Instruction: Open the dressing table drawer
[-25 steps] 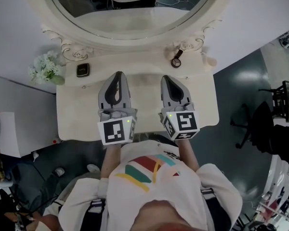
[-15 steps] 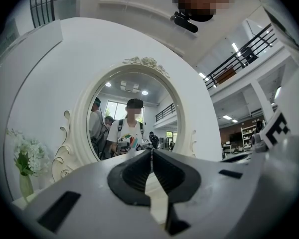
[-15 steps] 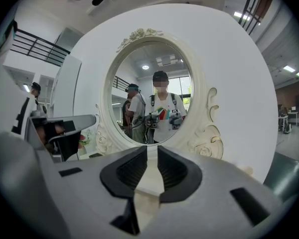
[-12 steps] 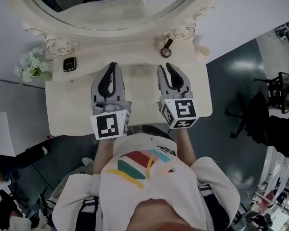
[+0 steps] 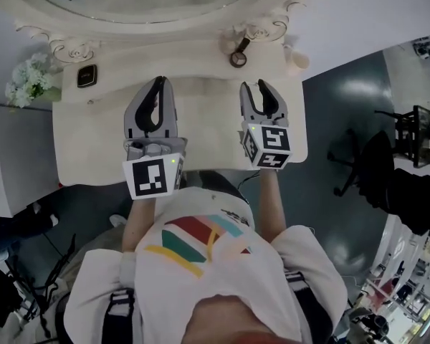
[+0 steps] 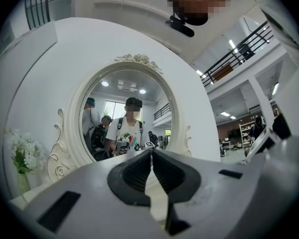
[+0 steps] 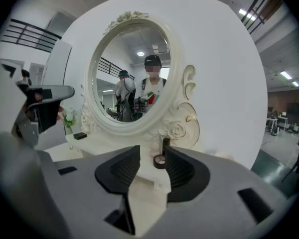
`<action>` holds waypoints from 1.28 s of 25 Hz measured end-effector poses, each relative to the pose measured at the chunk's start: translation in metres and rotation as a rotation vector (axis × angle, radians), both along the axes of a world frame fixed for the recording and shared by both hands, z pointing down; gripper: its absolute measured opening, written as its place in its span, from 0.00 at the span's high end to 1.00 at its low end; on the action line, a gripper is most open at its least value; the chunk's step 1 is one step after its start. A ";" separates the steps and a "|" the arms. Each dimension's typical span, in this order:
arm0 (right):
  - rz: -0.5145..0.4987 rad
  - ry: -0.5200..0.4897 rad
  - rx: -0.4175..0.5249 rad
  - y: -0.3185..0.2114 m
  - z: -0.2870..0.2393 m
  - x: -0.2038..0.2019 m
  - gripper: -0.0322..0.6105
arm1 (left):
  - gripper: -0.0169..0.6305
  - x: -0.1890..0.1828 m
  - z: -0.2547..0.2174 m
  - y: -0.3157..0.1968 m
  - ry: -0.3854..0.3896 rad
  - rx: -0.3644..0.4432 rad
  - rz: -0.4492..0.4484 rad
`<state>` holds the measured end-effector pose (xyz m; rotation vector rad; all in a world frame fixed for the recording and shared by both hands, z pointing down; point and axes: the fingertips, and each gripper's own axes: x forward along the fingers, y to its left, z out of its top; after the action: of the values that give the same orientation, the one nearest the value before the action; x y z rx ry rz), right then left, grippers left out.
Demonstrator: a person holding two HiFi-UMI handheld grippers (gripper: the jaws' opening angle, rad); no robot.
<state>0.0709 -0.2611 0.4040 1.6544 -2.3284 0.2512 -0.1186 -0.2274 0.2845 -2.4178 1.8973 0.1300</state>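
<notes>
Between the pads of the R gripper point(image 7: 152, 152) there is air only: the jaws are apart and opening, w/ nothing gripped. Thru the gap shows the cream top of the dressing table point(image 5: 93, 149), w/ a small round dark item point(image 7: 160, 159) farther back by the mirror base. L gripper point(image 6: 152, 152): pads pressed together at the tips, nothing btwn them

Markings: L cube point(image 5: 152, 179) and R cube point(image 5: 270, 147) each carry black-and-white square code patterns. The shirt point(image 5: 208, 264) has a coloured stripe print; the small print beside it is too small to read

Pose: both grippers sit side by side over the table top, pointing away from the person toward the oval mirror point(image 6: 124, 113). L is approx. level, R is tipped slightly down. L forearm point(image 5: 137, 217) and R forearm point(image 5: 269, 199) run straight back from the cubes to the torso

Task item: the drawer cannot be seen in any view. Only the table's top shows in the head view, its near edge passing under the cubes. On the top, white flowers point(image 5: 27, 81) stand at the far left corner, w/ a small dark rectangular item point(image 5: 87, 76) just beside them
</notes>
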 end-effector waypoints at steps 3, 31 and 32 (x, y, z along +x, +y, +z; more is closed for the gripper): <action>0.024 0.035 -0.028 -0.005 0.019 0.018 0.76 | 0.95 0.004 -0.004 -0.002 0.000 0.016 -0.012; 0.101 0.094 -0.303 -0.040 0.169 0.080 0.76 | 0.95 0.043 0.039 -0.015 -0.112 -0.084 -0.020; 0.100 0.094 -0.309 -0.041 0.172 0.080 0.76 | 0.95 0.043 0.041 -0.015 -0.117 -0.088 -0.022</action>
<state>0.1512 -0.3026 0.5762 1.5923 -2.0215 0.5141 -0.0757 -0.2428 0.3259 -2.4003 1.9161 -0.0963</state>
